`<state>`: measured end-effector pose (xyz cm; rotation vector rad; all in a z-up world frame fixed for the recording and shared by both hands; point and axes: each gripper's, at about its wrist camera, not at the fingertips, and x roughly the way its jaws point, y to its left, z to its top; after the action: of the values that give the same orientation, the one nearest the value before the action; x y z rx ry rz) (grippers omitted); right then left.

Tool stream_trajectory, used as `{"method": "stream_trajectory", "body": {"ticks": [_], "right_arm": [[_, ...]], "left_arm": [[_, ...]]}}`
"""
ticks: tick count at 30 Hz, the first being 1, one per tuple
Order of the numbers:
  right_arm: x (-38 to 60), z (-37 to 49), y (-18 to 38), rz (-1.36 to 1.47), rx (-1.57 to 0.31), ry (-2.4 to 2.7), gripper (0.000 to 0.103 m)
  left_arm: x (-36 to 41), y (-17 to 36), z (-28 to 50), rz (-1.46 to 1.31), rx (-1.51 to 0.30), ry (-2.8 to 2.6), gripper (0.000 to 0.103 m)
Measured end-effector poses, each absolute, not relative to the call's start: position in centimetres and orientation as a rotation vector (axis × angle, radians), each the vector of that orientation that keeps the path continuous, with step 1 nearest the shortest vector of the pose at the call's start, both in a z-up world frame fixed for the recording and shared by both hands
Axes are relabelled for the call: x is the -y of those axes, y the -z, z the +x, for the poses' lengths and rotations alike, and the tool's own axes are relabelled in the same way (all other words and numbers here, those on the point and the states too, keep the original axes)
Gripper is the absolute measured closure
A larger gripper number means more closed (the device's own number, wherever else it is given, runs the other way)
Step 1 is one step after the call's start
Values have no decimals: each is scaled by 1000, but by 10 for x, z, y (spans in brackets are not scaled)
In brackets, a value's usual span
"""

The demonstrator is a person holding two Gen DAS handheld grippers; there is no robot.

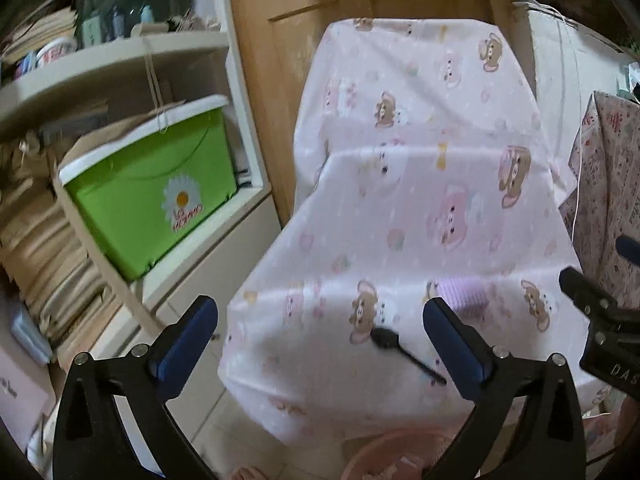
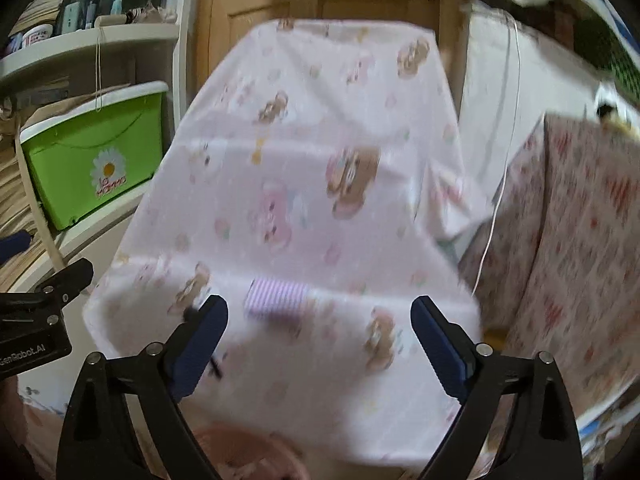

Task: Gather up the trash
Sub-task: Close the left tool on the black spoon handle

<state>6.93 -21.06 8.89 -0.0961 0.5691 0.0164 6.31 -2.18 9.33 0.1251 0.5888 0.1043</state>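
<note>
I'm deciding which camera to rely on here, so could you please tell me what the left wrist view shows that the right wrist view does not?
Only the left wrist view shows the whole black spoon lying on the pink cloth; in the right wrist view a finger hides most of it.

Only the right wrist view shows the full purple striped item and much of the patterned red-and-white cover.

Both show the cloth, the green box, a pink basket below, and the left gripper and right gripper open.
</note>
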Motion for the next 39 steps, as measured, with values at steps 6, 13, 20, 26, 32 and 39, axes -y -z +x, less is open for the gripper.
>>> {"method": "stream_trajectory", "body": {"ticks": [6,13,20,26,32,39], "right_arm": [[226,82,-85,-30,-527,-7,0],[238,99,-46,-37,-604,38,0],[234,106,-40,-136,-566,81,0],[241,112,-33,-68,-624,67,0],[246,116,-30,-67,-628,101,0],[253,116,-30,-73,-629,126,0]], "left_arm": [[27,-71,71,117,-597,-80,1],[23,-22,87,97,-709,-126,1],[30,7,107,-17,-886,-108,1],[44,17,123,-11,-910,-135,2],[56,36,141,-6,-973,-144,20],[57,48,153,-39,-1014,-147,26]]}}
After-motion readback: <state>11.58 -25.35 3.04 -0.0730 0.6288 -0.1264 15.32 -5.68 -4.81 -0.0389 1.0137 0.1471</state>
